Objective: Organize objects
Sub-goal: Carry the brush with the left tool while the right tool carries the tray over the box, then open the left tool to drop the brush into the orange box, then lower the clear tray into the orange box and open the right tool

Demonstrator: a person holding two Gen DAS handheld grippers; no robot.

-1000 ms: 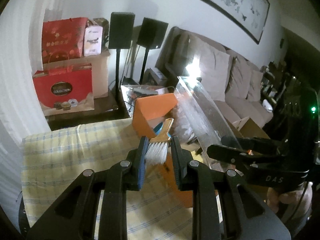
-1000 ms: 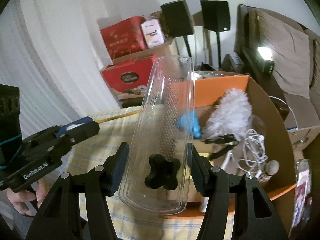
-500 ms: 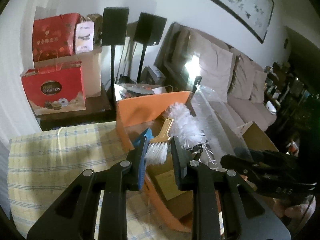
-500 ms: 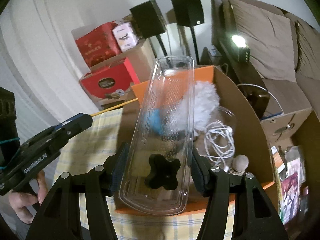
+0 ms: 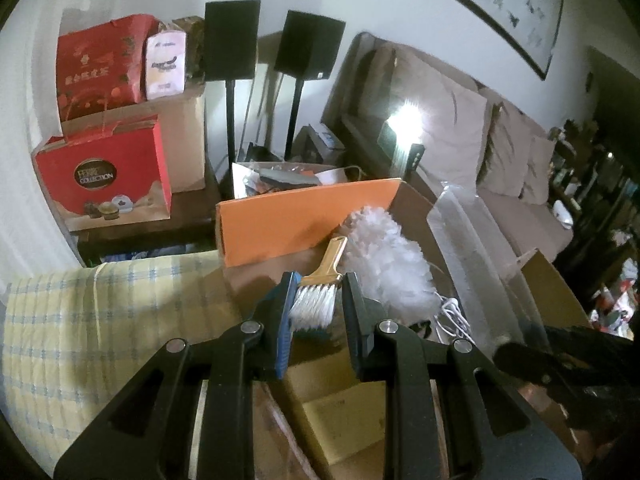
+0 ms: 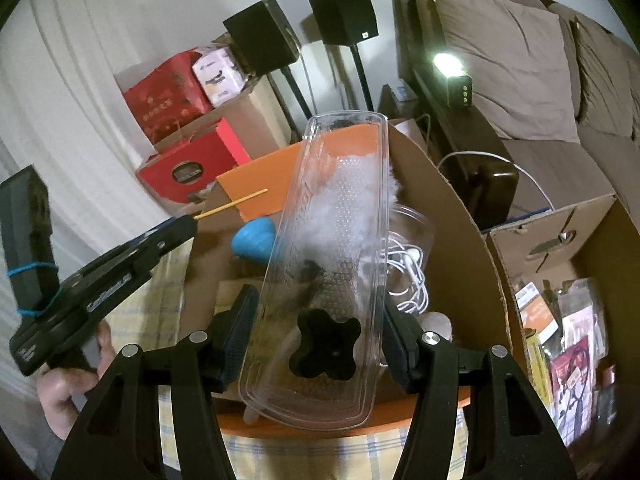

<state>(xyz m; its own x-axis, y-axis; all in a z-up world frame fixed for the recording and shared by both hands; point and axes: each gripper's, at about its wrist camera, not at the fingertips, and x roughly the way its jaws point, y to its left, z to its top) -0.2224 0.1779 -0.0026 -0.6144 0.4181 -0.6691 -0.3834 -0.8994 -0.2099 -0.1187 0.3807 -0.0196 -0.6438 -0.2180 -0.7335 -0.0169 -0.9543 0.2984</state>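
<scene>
White-bristled, tan-handled brush is pinched by its bristles in the nearly closed left gripper, above the orange-flapped cardboard box. Long clear plastic lid is clamped across the half-spread right gripper, blurring the box contents behind it.

Left gripper fingers clamped, tilted downward; right gripper fingers gripping wide, tilted downward.

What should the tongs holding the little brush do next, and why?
Probably lower the left tongs a bit further, then let go. They grip the gold-handled white-bristle brush right above the open orange-flapped cardboard box, beside the fluffy white duster already inside.
</scene>
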